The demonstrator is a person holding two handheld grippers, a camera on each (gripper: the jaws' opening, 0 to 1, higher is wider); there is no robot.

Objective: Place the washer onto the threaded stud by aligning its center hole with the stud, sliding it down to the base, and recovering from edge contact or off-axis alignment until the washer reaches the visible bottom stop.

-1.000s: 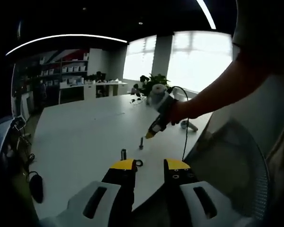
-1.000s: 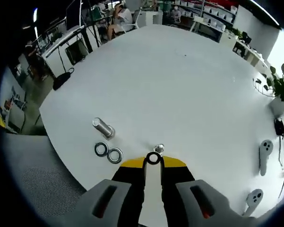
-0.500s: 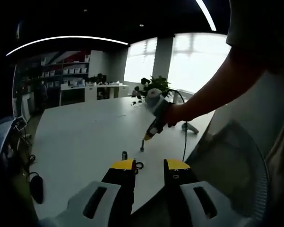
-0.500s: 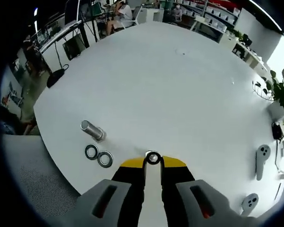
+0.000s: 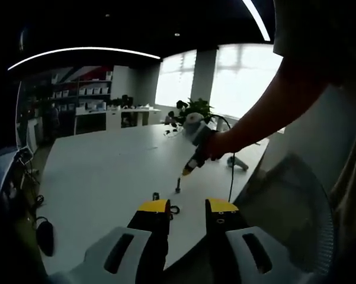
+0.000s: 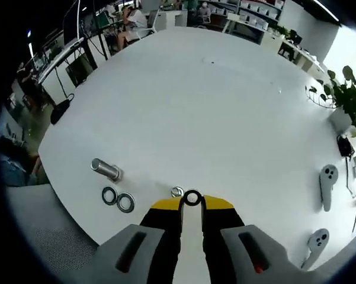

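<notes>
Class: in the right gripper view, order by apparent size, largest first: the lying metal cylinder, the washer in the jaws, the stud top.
1. Metal cylinder
2. Washer, held nearer the camera, so flattered
3. Stud top, smallest

three washers: one (image 6: 192, 198) pinched in the right gripper's (image 6: 192, 204) tips, two loose (image 6: 109, 195) (image 6: 125, 202) near the table's (image 6: 225, 106) near edge, touching or nearly so. one upright stud (image 6: 177, 191) just beside the held washer. one bolt (image 6: 106, 170) lying by the loose pair. two controllers (image 6: 326, 184) (image 6: 316, 242) toward the table's right edge. one potted plant (image 6: 343, 97) at the far right edge.
</notes>
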